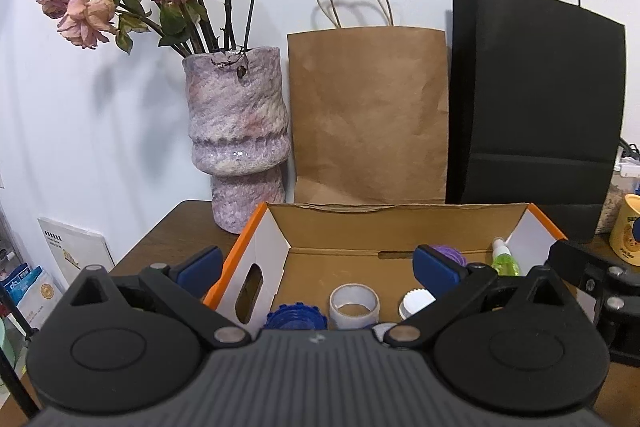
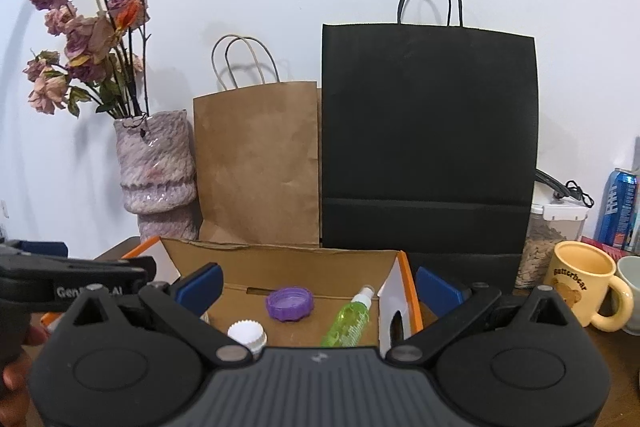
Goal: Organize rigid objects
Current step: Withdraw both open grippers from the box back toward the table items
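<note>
Right wrist view: open cardboard box (image 2: 280, 263) holds purple lid (image 2: 289, 303), green bottle (image 2: 350, 319); both grippers' fingers wide, empty.

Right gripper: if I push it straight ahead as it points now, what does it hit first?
Probably the box's back wall; the right gripper is open and aimed over the purple cap. Depth is unclear.
</note>
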The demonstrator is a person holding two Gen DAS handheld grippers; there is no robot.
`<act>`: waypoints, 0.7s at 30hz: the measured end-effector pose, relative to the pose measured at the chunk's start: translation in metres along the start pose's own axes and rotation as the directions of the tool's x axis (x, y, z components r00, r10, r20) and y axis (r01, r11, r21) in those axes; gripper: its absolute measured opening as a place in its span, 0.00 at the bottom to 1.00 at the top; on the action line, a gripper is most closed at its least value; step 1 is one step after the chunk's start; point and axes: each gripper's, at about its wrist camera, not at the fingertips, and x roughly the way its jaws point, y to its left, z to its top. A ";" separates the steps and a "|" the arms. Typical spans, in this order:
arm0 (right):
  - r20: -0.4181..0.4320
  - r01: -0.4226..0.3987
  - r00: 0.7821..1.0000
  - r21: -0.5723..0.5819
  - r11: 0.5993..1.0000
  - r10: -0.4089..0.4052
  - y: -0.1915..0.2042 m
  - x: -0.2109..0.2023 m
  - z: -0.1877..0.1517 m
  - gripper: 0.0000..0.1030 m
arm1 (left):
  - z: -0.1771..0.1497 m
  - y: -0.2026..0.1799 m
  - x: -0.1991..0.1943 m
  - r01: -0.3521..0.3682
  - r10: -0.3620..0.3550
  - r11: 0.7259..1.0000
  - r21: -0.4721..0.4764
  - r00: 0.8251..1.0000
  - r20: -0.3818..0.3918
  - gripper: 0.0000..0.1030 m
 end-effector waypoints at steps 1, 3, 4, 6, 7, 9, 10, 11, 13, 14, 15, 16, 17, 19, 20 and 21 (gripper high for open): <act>0.000 0.001 1.000 -0.003 1.000 -0.001 0.000 -0.003 -0.001 1.00 | -0.001 0.000 -0.003 0.002 -0.002 1.000 0.001 1.000 -0.001 1.00; -0.001 0.004 1.000 -0.009 1.000 -0.004 0.000 -0.010 -0.003 1.00 | -0.004 0.002 -0.009 0.005 -0.005 1.000 0.003 1.000 -0.001 1.00; 0.000 0.003 1.000 -0.013 1.000 -0.003 0.001 -0.013 -0.004 1.00 | -0.006 0.002 -0.013 0.006 -0.006 1.000 0.005 1.000 -0.002 1.00; 0.002 0.001 1.000 -0.019 1.000 -0.001 0.001 -0.021 -0.007 1.00 | -0.010 0.004 -0.019 0.010 -0.010 1.000 0.007 1.000 -0.002 1.00; 0.003 0.001 1.000 -0.021 1.000 0.000 0.001 -0.025 -0.008 1.00 | -0.012 0.004 -0.023 0.013 -0.013 1.000 0.006 1.000 -0.001 1.00; 0.001 -0.001 1.000 -0.026 1.000 0.001 0.001 -0.033 -0.012 1.00 | -0.015 0.006 -0.030 0.018 -0.018 1.000 0.007 1.000 -0.002 1.00; -0.001 -0.002 1.000 -0.030 1.000 0.002 0.001 -0.037 -0.014 1.00 | -0.017 0.006 -0.033 0.019 -0.019 1.000 0.008 1.000 -0.003 1.00; -0.003 -0.002 1.000 -0.036 0.999 0.002 0.002 -0.041 -0.016 1.00 | -0.019 0.007 -0.037 0.021 -0.021 1.000 0.008 1.000 -0.004 1.00; -0.008 -0.004 1.000 -0.046 0.999 0.004 0.002 -0.050 -0.021 1.00 | -0.023 0.008 -0.043 0.025 -0.025 1.000 0.007 1.000 -0.005 1.00; -0.011 -0.005 1.000 -0.049 0.999 0.005 0.002 -0.053 -0.024 1.00 | -0.025 0.009 -0.047 0.028 -0.028 1.000 0.007 1.000 -0.005 1.00; -0.014 -0.005 1.000 -0.053 0.999 0.005 0.003 -0.057 -0.026 1.00 | -0.027 0.010 -0.051 0.032 -0.032 0.999 0.007 0.999 -0.004 1.00; -0.017 -0.006 1.000 -0.056 0.998 0.005 0.003 -0.059 -0.028 1.00 | -0.029 0.010 -0.055 0.034 -0.034 0.999 0.008 0.999 -0.003 1.00; -0.019 -0.007 1.000 -0.062 0.998 0.006 0.004 -0.063 -0.031 1.00 | -0.031 0.010 -0.058 0.036 -0.036 0.999 0.009 0.999 -0.002 1.00; -0.023 -0.004 1.000 -0.070 0.998 0.002 0.005 -0.070 -0.035 1.00 | -0.035 0.010 -0.064 0.041 -0.041 0.999 0.010 0.999 -0.001 1.00; -0.025 -0.004 1.000 -0.072 0.997 0.002 0.005 -0.074 -0.038 1.00 | -0.036 0.011 -0.067 0.042 -0.042 0.999 0.011 0.999 -0.003 1.00; -0.029 -0.006 1.000 -0.074 0.997 0.004 0.005 -0.077 -0.040 1.00 | -0.038 0.011 -0.071 0.044 -0.044 0.999 0.012 0.999 -0.004 1.00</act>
